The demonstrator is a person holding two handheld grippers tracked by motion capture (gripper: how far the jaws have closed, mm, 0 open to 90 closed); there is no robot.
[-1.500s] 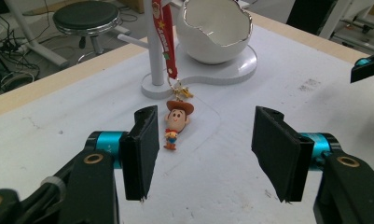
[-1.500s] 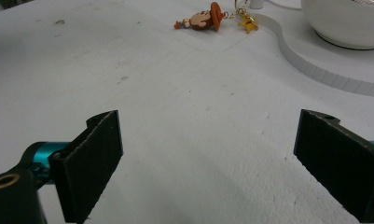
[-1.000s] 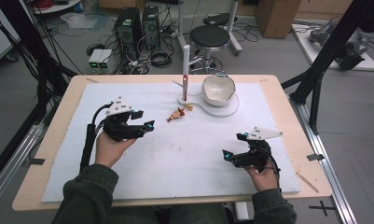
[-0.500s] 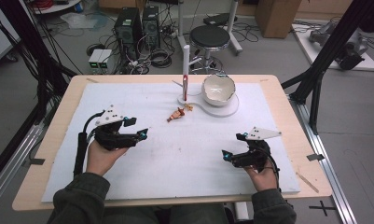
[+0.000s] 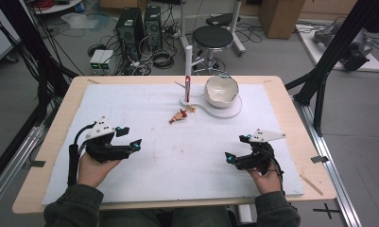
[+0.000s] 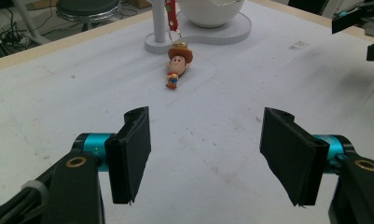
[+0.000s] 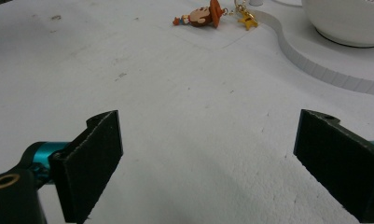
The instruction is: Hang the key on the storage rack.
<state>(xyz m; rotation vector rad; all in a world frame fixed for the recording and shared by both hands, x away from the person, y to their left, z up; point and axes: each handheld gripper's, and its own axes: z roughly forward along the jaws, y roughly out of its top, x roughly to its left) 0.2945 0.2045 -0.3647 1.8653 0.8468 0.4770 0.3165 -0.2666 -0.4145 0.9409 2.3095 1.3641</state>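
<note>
Left tongs over the white desk

The left tongs (image 6: 205, 158) have just been opening, nothing between them; ahead, a cowboy keychain figure (image 6: 176, 65) lies flat on the desk (image 6: 58, 102) beside a white stand (image 6: 208, 35) carrying a bowl (image 6: 210, 11).

- A light wooden table (image 5: 50, 156) carries a white foam sheet (image 5: 187, 156).
- On the sheet, a flat white stand base (image 5: 225, 112) lies far-centre.
- A small cowboy-doll keychain (image 5: 179, 115) lies just beside that base.

High view overhead; both gripper views share the keychain (image 6: 176, 65).
</note>
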